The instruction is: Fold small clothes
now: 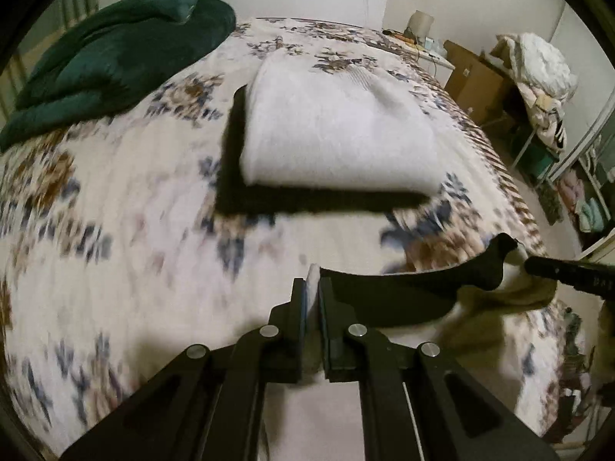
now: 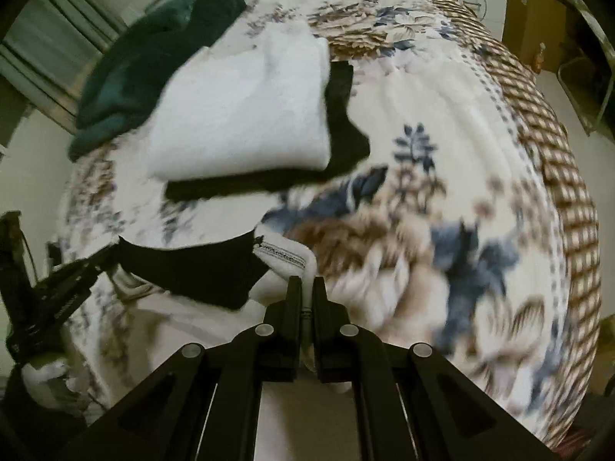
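Observation:
A cream garment with a black lining (image 1: 392, 292) and a zipper (image 2: 280, 253) hangs stretched between my two grippers above the floral bedspread (image 1: 115, 207). My left gripper (image 1: 313, 284) is shut on its edge; it also shows at the left of the right wrist view (image 2: 77, 272). My right gripper (image 2: 305, 284) is shut on the zipper edge; one of its fingers (image 1: 569, 272) shows in the left wrist view. Further back a folded white garment (image 1: 338, 130) lies on a folded black one (image 1: 307, 199); the stack also shows in the right wrist view (image 2: 246, 115).
A dark green blanket (image 1: 115, 53) lies at the bed's far left. Cardboard boxes (image 1: 476, 77), a chair piled with laundry (image 1: 538, 77) and a mirrored wardrobe (image 1: 592, 176) stand right of the bed. The bed's patterned border (image 2: 538, 115) runs along its right edge.

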`<state>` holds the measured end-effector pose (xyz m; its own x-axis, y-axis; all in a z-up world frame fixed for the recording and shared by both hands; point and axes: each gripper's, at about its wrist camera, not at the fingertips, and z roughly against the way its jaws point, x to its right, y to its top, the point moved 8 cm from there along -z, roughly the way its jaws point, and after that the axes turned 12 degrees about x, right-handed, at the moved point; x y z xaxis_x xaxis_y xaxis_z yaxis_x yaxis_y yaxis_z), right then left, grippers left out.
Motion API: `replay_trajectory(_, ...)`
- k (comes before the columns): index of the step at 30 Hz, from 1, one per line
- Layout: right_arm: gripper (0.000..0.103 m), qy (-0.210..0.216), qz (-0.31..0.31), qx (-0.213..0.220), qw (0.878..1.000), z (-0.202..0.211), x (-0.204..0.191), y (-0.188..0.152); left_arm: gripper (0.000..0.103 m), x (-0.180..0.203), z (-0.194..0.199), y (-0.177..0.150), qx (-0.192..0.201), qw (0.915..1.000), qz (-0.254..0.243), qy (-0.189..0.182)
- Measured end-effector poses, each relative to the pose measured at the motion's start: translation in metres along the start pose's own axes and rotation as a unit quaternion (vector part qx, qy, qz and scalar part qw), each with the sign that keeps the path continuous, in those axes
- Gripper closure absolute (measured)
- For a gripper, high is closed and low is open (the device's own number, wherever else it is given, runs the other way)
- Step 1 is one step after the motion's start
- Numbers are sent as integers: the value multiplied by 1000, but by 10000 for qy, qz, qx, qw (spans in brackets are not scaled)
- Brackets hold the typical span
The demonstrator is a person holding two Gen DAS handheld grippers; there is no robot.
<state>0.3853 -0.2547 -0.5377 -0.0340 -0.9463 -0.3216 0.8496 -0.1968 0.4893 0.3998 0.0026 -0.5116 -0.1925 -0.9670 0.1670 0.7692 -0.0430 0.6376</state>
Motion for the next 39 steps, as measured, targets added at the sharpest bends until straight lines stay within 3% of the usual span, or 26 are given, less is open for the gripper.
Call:
replay_trajectory(4,98,17,-43,-56,10000,40,-4,-70,98,1,32,-50,-336,9991,267,-19)
replay_trajectory(7,98,-8,-190,-357,9992,52,6,-123,94,1,42,-94,-739,9962,462,-71)
replay_trajectory(9,97,-102,-248,-784,9966,50,19,-159,91,4,46,-126,-1150,9918,547,-116)
replay_trajectory(10,95,-206,-265,-961,9948,48,27,-173,91,1,47,-138,-1321,9893,614,-91)
replay_trajectory(12,82,-355,-431,-1332,9895,48,42,-199,89,-4,56,-159,-1556,9845,813,-49)
replay_trajectory(13,76,-420,-557,-1423,9874,50,49,-206,88,-8,59,-164,-1589,9830,915,-43)
replay_trajectory(15,58,-450,-1001,-1381,9843,58,64,-211,69,-18,68,-165,-1551,9805,1203,-31)
replay_trajectory(18,48,-116,-2099,-1091,9715,65,80,-207,48,-31,67,-155,-1335,9765,1693,-76)
replay_trajectory(21,46,361,-3118,-850,9457,61,88,-202,48,-36,44,-139,-1213,9603,2479,-397)
replay_trajectory(23,42,449,-3582,-760,9295,54,94,-204,48,-34,24,-135,-1250,9510,2772,-566)
replay_trajectory(25,42,476,-3883,-762,9172,45,96,-210,49,-27,1,-134,-1347,9461,2877,-626)
replay_trajectory(26,42,556,-4042,-805,9094,38,96,-214,55,-25,-6,-134,-1356,9482,2817,-563)
replay_trajectory(27,42,599,-4119,-828,9055,34,94,-215,83,-21,-13,-134,-1341,9547,2623,-422)
replay_trajectory(28,42,625,-4177,-846,9025,29,93,-218,98,-16,-16,-133,-1336,9589,2464,-431)
replay_trajectory(32,44,462,-3964,-773,9136,20,91,-211,99,-8,-3,-130,-1129,9725,2013,-319)
replay_trajectory(35,94,319,-3647,-625,9285,16,87,-191,99,-14,11,-134,-1104,9730,2001,-308)
replay_trajectory(39,95,-167,-3422,-274,9391,31,99,-171,99,-22,24,-142,-1152,9743,1920,-253)
